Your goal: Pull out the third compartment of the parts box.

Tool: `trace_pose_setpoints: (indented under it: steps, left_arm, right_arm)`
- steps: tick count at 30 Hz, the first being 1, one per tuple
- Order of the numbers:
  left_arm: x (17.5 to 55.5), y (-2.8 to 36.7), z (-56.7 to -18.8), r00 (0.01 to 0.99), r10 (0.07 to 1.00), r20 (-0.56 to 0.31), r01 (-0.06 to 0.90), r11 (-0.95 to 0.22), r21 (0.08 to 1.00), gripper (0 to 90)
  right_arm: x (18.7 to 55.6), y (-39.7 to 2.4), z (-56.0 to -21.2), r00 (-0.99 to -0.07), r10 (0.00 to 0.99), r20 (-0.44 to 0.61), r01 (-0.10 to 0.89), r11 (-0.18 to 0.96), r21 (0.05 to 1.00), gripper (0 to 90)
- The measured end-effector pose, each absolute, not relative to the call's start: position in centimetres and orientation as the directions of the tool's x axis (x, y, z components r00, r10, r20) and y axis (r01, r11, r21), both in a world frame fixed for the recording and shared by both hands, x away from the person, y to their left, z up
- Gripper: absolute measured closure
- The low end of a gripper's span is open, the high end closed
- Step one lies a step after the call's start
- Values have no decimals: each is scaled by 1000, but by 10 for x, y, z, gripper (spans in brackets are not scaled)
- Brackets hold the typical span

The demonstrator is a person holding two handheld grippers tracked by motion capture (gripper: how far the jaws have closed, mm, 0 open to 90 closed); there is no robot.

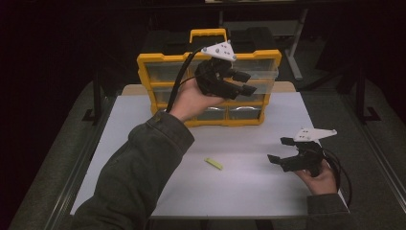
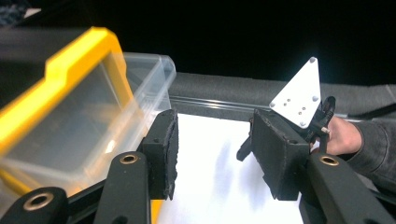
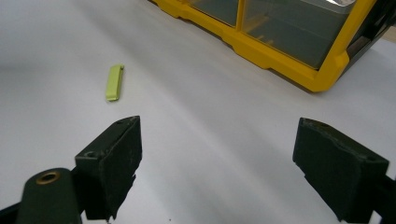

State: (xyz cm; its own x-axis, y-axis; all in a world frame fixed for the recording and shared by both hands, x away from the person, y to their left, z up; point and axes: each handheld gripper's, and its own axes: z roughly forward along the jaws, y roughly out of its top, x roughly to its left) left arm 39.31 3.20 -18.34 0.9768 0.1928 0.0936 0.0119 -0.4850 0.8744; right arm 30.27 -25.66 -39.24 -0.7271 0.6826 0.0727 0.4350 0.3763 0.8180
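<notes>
Left gripper (image 1: pixel 248 82) is hovering upper centre of the high view at the yellow organizer (image 1: pixel 153 61), jaws partly open with nothing between them, beside a clear drawer (image 2: pixel 140 88) that is sticking out at the left of the left gripper view. The drawer probably takes the small green piece (image 1: pixel 213 163) lying mid-table, so approach it low and pinch across its narrow width. Right gripper (image 1: pixel 281 150) is resting at lower right, jaws wide and empty, aimed toward the piece, forearm low over the table (image 1: pixel 249 191).
</notes>
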Motion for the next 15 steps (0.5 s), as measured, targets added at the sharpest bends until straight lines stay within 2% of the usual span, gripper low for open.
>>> trace_pose_setpoints:
  steps: [6, 10, 15]
  left_arm:
    - [413, 17, -170, 978, 172, 117, 6, -585, 811, 444]
    - [425, 10, -169, 979, 182, 96, 37, -614, 789, 405]
    - [435, 4, -168, 977, 183, 105, 36, -636, 771, 415]
  right_arm:
    - [303, -257, -392, -728, 681, 73, 435, 377, 817, 144]
    - [302, -256, -393, -731, 678, 76, 436, 378, 816, 145]
    - [302, -256, -393, -735, 674, 72, 431, 383, 817, 145]
